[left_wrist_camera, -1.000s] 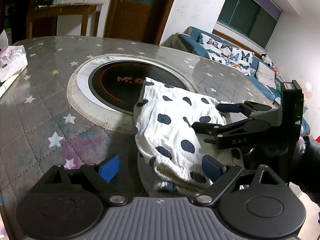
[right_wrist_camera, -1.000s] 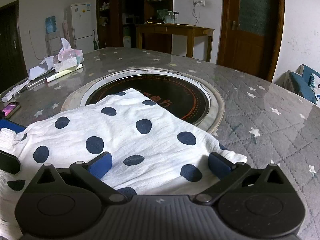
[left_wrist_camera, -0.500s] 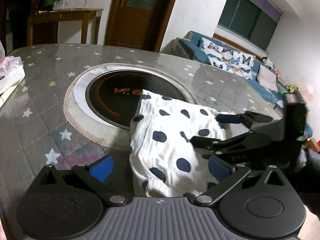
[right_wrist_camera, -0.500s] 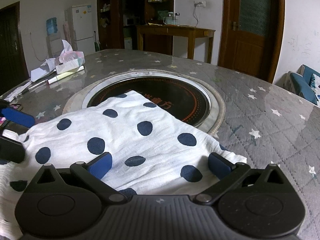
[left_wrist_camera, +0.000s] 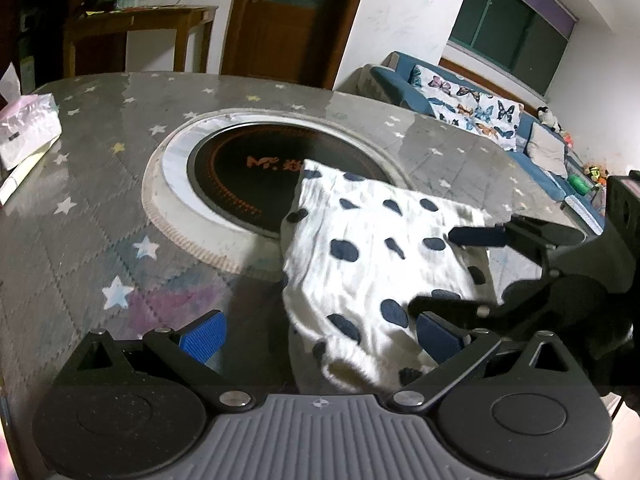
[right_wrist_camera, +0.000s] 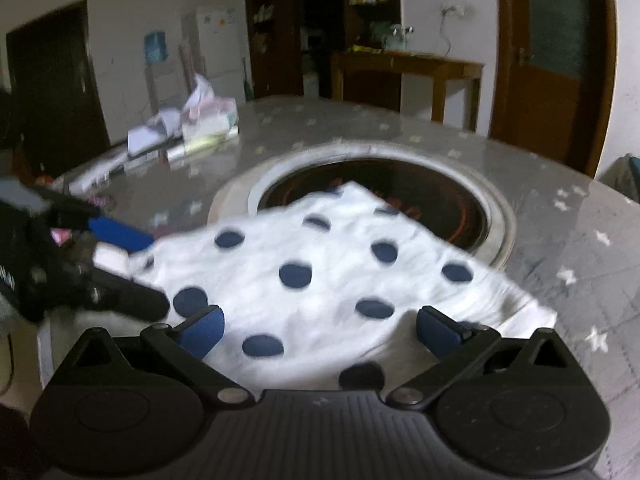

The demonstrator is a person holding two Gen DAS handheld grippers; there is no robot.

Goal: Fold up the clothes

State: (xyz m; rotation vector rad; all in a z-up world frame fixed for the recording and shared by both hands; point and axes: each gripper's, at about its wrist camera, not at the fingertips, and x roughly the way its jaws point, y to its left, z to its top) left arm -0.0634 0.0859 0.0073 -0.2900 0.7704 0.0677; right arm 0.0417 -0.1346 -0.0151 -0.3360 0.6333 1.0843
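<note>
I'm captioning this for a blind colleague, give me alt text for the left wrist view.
A white garment with navy polka dots lies folded on a grey star-patterned table, partly over a round black cooktop. The open left gripper frames its near edge; the right gripper, also open, reaches in from the right.

Both your grippers spread wide

Your left gripper [left_wrist_camera: 318, 338] holds its blue pads [left_wrist_camera: 203, 336] far apart, pointing toward 12 o'clock. Your right gripper [right_wrist_camera: 318, 332] is likewise spread, and shows at 3 o'clock in the left view.
</note>
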